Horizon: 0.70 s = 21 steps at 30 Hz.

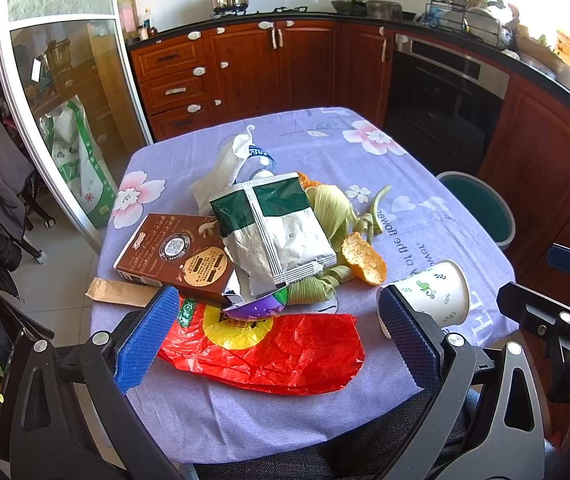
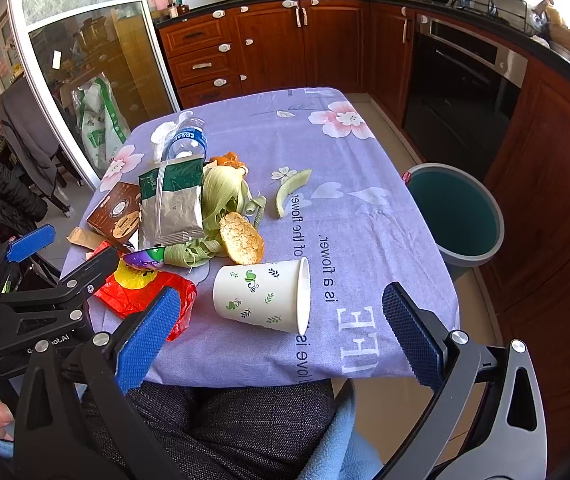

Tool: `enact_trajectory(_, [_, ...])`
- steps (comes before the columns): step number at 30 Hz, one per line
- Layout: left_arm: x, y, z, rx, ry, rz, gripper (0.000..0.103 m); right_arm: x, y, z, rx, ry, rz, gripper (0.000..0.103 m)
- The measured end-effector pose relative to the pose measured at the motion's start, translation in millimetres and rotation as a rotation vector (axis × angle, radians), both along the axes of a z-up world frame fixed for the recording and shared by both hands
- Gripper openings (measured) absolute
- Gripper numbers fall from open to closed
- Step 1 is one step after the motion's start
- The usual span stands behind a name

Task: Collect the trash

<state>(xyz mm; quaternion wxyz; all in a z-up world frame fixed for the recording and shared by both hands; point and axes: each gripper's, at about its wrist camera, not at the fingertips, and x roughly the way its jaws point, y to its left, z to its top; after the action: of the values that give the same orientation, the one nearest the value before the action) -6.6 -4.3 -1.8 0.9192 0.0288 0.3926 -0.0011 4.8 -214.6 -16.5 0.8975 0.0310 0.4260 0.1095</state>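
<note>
White paper cup (image 2: 263,298) tipped on its side on near edge of lilac-clothed bench (image 2: 365,240), long axis left-right, mouth facing right toward teal bin (image 2: 455,216). Lies just ahead of right hand-held gripper (image 2: 281,338), fingers wide apart, empty. Left hand-held gripper (image 1: 279,336) likewise spread, over red bag (image 1: 277,354); right nearer.

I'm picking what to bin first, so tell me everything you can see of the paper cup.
The paper cup is white, printed with small green leaf and scroll motifs. It looks like thin paper with a rolled rim. It lies on its side on the purple tablecloth, mouth toward the bin side, seemingly empty and uncrushed. It sits near the table's front edge, just clear of the orange peel. Neither gripper touches it.
</note>
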Motion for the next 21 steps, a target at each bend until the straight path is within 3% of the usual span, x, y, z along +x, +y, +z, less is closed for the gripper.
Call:
enact_trajectory(10, [1.3,-0.8,-0.5,0.011,0.001,-0.009,0.099,1.9,-2.8,-2.1,0.003,0.007,-0.006,0.097])
enact_trajectory(14, [3.8,-0.8,-6.1,0.06,0.003,-0.085,0.099,9.0,-12.7,-10.3,0.018,0.019,0.019,0.097])
enact_trajectory(21, [1.6,9.4,-46.0,0.034,0.146,-0.223,0.099,27.7,-38.2,-57.2,0.124,0.146,0.055,0.097])
